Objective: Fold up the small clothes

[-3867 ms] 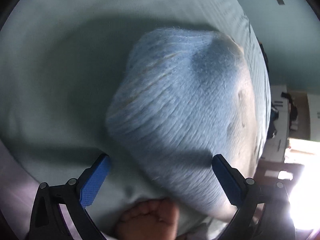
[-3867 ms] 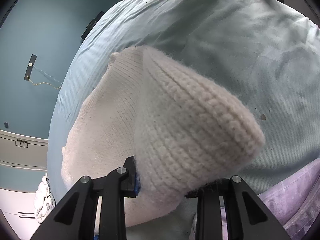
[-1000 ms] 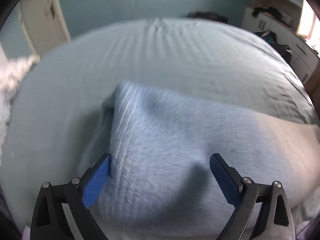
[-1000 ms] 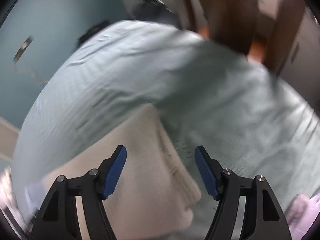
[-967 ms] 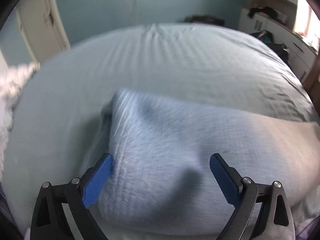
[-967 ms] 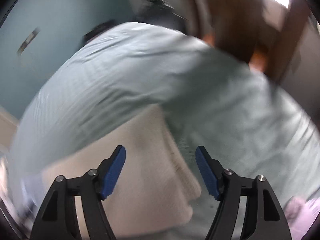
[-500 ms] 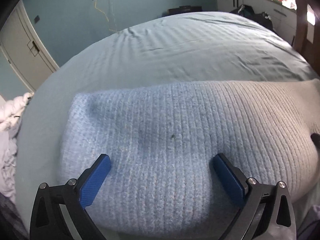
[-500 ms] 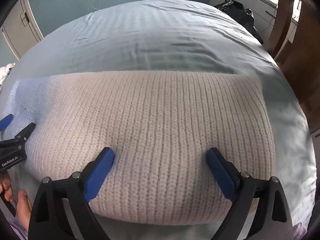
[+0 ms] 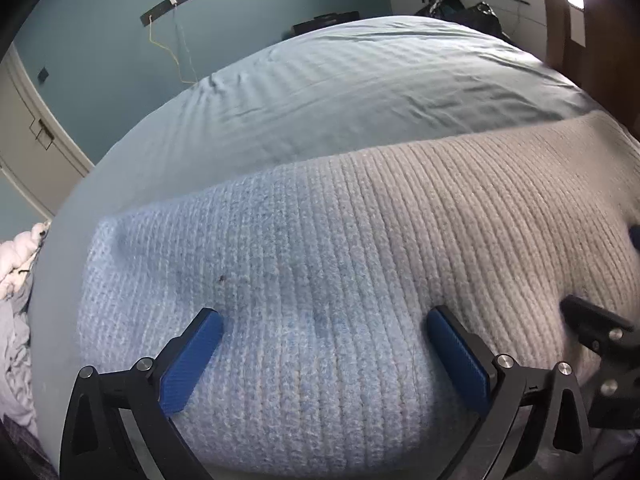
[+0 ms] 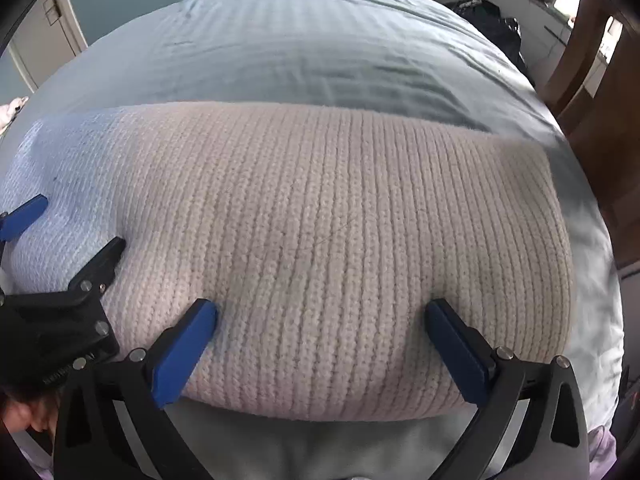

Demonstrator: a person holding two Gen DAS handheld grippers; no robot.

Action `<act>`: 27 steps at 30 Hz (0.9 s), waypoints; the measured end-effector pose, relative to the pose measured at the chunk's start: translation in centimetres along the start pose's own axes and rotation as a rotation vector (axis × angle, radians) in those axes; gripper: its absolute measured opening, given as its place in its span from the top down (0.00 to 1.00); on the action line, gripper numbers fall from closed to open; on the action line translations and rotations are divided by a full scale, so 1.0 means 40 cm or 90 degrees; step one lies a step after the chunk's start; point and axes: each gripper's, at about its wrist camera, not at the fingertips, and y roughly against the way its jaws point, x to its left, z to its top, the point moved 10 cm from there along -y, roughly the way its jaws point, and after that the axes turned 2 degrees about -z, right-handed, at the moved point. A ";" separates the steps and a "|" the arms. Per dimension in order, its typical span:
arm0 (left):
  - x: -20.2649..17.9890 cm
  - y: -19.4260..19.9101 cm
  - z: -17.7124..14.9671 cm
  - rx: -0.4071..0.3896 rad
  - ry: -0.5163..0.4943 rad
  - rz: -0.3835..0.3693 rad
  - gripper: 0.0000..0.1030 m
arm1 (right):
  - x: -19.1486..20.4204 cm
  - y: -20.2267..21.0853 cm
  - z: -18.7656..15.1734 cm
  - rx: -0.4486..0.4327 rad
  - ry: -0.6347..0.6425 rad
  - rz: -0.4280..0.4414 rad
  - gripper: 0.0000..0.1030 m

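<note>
Both grippers, left [image 9: 324, 356] & right [image 10: 320, 348], now resting w/ fingers apart, knit garment [image 10: 320, 240] released and lying flat ahead of fingers on bed [image 10: 280, 40]; fold prob. done.

- The knitted garment [image 9: 320, 280] hides the bed sheet [image 9: 340, 100] beneath it.
- Right of the garment, the right gripper [image 9: 600, 344] is blurred and cut off at the edge.
- Dark clutter [image 10: 488, 12] beyond the bed is indistinct.

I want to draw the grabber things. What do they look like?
Both look the same. The left gripper and the right gripper each have two angular black arms with triangle-shaped holes and round silver bolts. Each fingertip carries a flat bright blue pad with a finely ribbed face. The left one, seen from the right camera, has small pale lettering, too blurry to read. No cables show.
</note>
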 end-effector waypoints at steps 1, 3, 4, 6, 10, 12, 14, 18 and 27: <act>0.004 0.007 0.004 0.006 0.007 -0.008 0.00 | -0.002 0.009 0.001 -0.014 -0.005 0.001 0.01; 0.013 0.039 0.012 0.007 0.020 -0.034 0.00 | -0.011 0.040 -0.002 -0.032 -0.024 0.014 0.01; 0.031 0.057 0.010 0.003 0.029 -0.036 0.00 | -0.016 0.055 0.000 -0.037 -0.037 0.027 0.01; 0.092 0.087 0.000 -0.003 0.047 -0.021 0.00 | -0.042 0.081 0.004 -0.043 -0.080 0.043 0.01; 0.240 0.126 -0.043 0.002 0.086 0.022 0.00 | -0.121 0.112 0.004 -0.062 -0.151 0.013 0.01; 0.313 0.138 -0.086 0.014 0.101 0.041 0.00 | -0.143 0.116 0.016 -0.080 -0.165 0.005 0.01; 0.380 0.148 -0.125 0.022 0.116 0.063 0.00 | -0.123 0.089 0.014 -0.055 -0.139 -0.004 0.01; 0.499 0.146 -0.211 0.052 0.154 0.084 0.00 | -0.087 -0.002 -0.027 0.017 -0.092 -0.040 0.01; 0.713 0.150 -0.241 0.063 0.307 0.037 0.00 | 0.064 0.136 0.072 -0.083 -0.021 -0.001 0.01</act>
